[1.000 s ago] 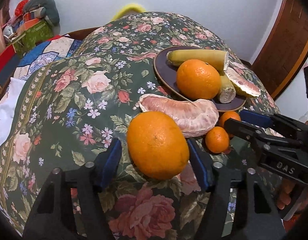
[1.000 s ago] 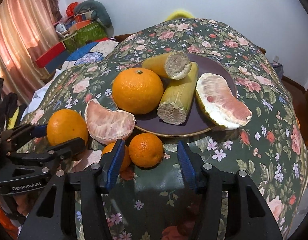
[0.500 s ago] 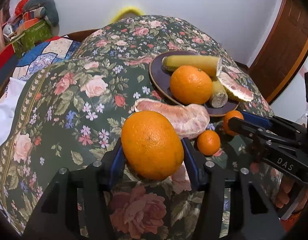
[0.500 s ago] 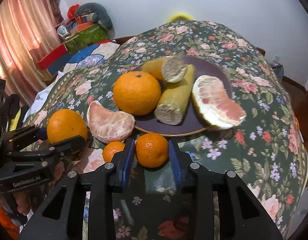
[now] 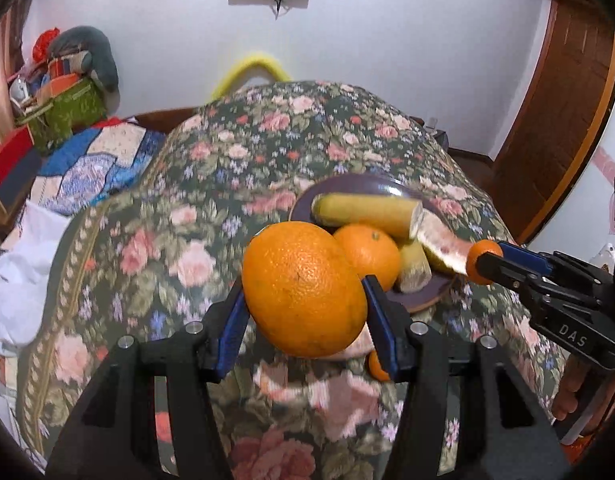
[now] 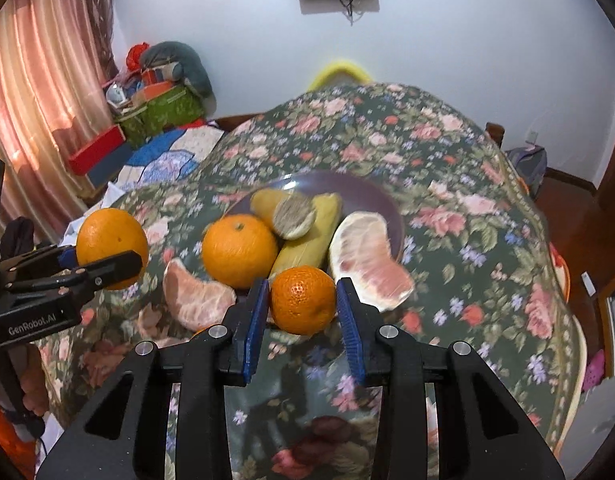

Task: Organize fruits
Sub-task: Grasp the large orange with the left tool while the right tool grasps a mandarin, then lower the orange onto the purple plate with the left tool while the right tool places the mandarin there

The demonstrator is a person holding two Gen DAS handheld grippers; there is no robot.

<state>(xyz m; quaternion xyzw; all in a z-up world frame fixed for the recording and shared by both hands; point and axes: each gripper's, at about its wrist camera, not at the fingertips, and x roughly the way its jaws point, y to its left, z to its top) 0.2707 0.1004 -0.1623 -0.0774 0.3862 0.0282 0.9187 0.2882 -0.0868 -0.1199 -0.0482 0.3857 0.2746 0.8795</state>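
Note:
My left gripper (image 5: 303, 292) is shut on a large orange (image 5: 303, 288), lifted above the floral tablecloth; the same orange (image 6: 111, 246) shows at the left of the right wrist view. My right gripper (image 6: 301, 304) is shut on a small mandarin (image 6: 303, 300), also raised; the mandarin (image 5: 481, 260) appears at the right in the left wrist view. The purple plate (image 6: 367, 196) carries another orange (image 6: 239, 250), two yellow cut stalk pieces (image 6: 307, 232) and a pomelo segment (image 6: 367, 264). A second pomelo segment (image 6: 195, 300) lies on the cloth beside the plate. A small mandarin (image 5: 377, 366) sits half hidden behind my left finger.
A floral cloth (image 5: 187, 240) covers the rounded table. Boxes, bags and folded quilts (image 6: 155, 108) pile up at the far left by a pink curtain (image 6: 39, 100). A wooden door (image 5: 567, 120) stands at the right. A hand (image 5: 567, 396) holds the right gripper's handle.
Both grippers closed on their fruit and rose off the cloth: the left with the large orange, the right with the small mandarin. The plate now looks lower and farther.

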